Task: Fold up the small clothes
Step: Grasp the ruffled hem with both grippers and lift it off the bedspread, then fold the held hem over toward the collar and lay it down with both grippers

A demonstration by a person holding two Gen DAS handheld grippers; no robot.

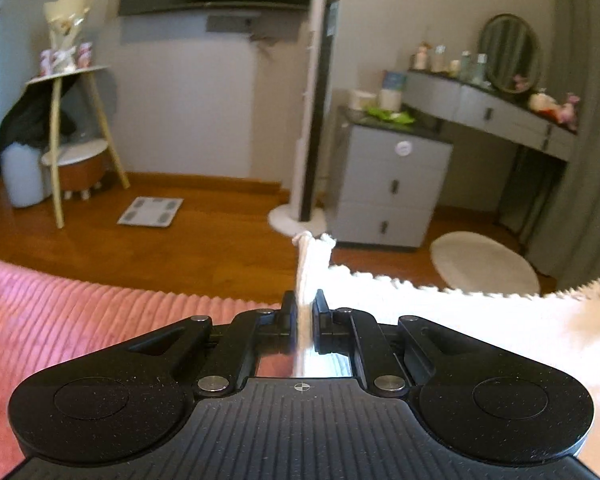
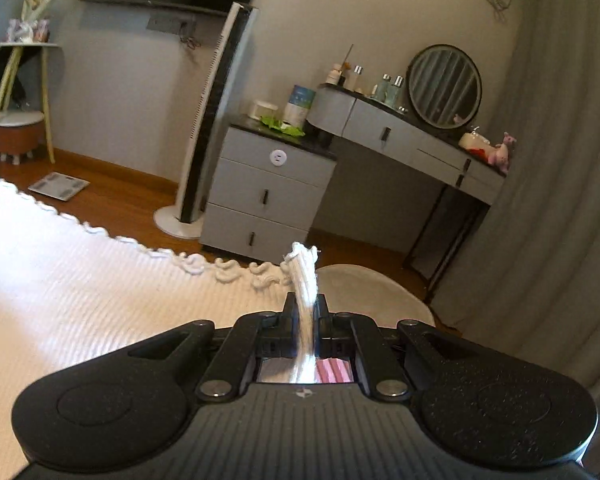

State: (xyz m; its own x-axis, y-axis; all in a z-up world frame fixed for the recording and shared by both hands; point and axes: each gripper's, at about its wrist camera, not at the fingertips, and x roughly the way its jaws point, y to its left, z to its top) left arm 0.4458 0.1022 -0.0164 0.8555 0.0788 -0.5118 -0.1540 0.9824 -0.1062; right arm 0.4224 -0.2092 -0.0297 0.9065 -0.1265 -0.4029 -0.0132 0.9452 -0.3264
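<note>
White ribbed knit garment with scalloped trim (image 2: 100, 280) stretched in air above pink corduroy bedcover (image 1: 80, 320); left gripper (image 1: 303, 304) and right gripper (image 2: 305, 306) each clamp a corner. Keep tension even, lower edges aligned.

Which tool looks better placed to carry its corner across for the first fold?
Neither clearly. Left tool and right tool are each shut on a corner of the white garment, stretched between them over the pink cover. Slight lean: left, with bare cover beside it.
</note>
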